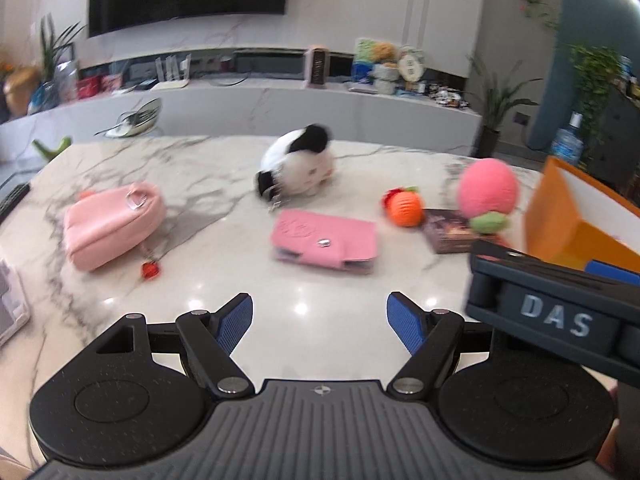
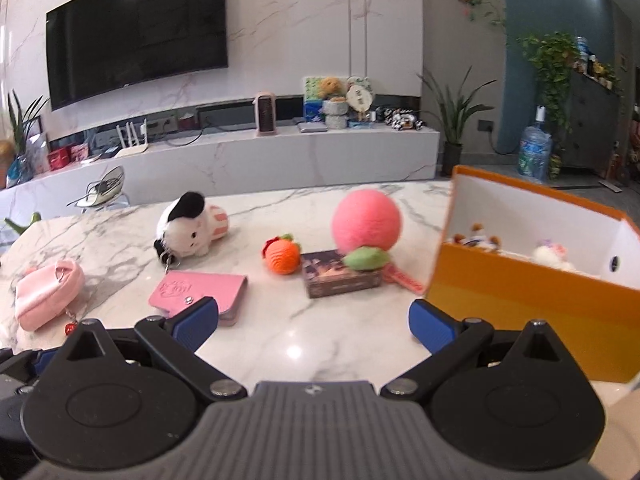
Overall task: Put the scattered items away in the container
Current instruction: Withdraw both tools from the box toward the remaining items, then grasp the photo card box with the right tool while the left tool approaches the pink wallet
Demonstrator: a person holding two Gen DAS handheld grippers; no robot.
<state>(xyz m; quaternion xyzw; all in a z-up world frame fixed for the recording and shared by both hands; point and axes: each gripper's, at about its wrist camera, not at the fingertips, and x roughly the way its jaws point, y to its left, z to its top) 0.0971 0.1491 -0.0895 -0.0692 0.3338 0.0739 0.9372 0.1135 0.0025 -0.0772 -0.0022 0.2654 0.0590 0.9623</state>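
On the marble table (image 1: 200,168) lie a pink pouch (image 1: 112,226), a pink wallet (image 1: 324,240), a black-and-white plush (image 1: 298,164), an orange knitted fruit (image 1: 404,208), a dark card box (image 1: 452,232) and a pink knitted peach (image 1: 488,190). The orange box (image 2: 532,292) stands at the right and holds small plush toys (image 2: 552,258). My left gripper (image 1: 320,328) is open and empty, hovering near the wallet. My right gripper (image 2: 314,326) is open and empty, just left of the orange box; the wallet (image 2: 200,290) and card box (image 2: 340,274) lie ahead of it.
A keyboard edge (image 1: 12,304) sits at the table's left. The right gripper's body (image 1: 560,312) crosses the left wrist view at the right. Behind the table are a TV (image 2: 136,32), a long marble shelf (image 2: 280,152) with clutter, and plants.
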